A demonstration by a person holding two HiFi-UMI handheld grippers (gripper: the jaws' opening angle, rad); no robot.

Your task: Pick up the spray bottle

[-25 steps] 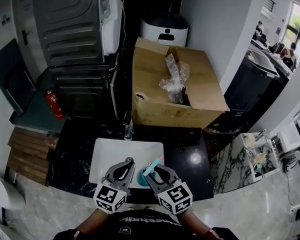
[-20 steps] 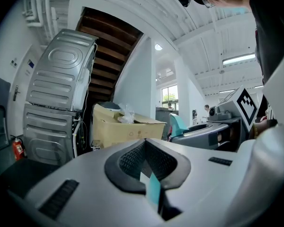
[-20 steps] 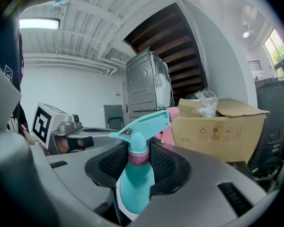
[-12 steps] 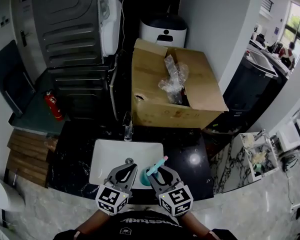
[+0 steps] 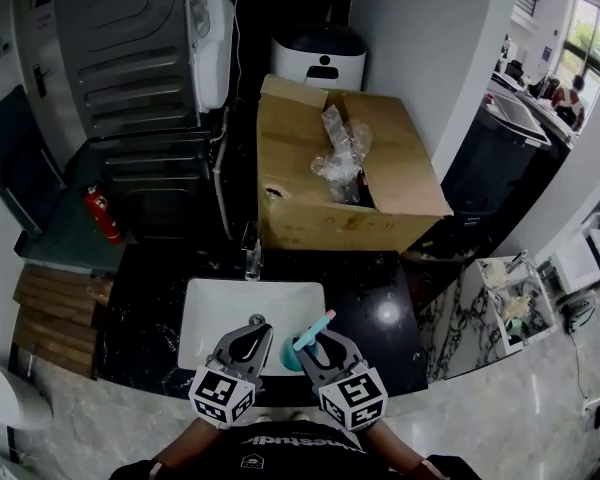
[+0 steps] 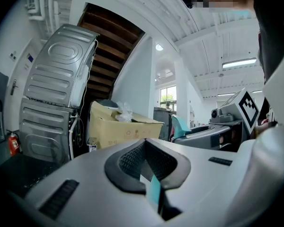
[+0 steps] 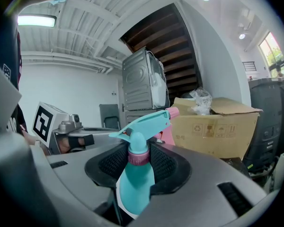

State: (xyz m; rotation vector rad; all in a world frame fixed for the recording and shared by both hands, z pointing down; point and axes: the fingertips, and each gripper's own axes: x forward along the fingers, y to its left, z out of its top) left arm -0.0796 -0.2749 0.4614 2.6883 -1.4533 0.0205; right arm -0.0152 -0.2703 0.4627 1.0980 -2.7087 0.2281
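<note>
While a white sink (image 5: pixel 212 308) lies set in the black counter (image 5: pixel 380 353) under the gripper tips, a faucet (image 5: pixel 251 258) stands at its twelve o'clock edge. Beyond the faucet is an open cardboard box (image 5: pixel 310 208) with a crumpled plastic bag (image 5: pixel 338 153) in it. A grey machine (image 5: pixel 130 58) rises at eleven o'clock, and a red fire extinguisher (image 5: pixel 102 214) sits at ten.

The spray bottle (image 7: pixel 135 174) has a teal body, a pink collar and a teal trigger head. Its pink nozzle tip points toward one o'clock. It hangs over the sink's five o'clock corner.

The right gripper (image 7: pixel 138 148) clamps the bottle's neck from both sides and points toward twelve. The left gripper (image 6: pixel 144 145) sits just beside it at nine o'clock, jaw tips together on nothing.
</note>
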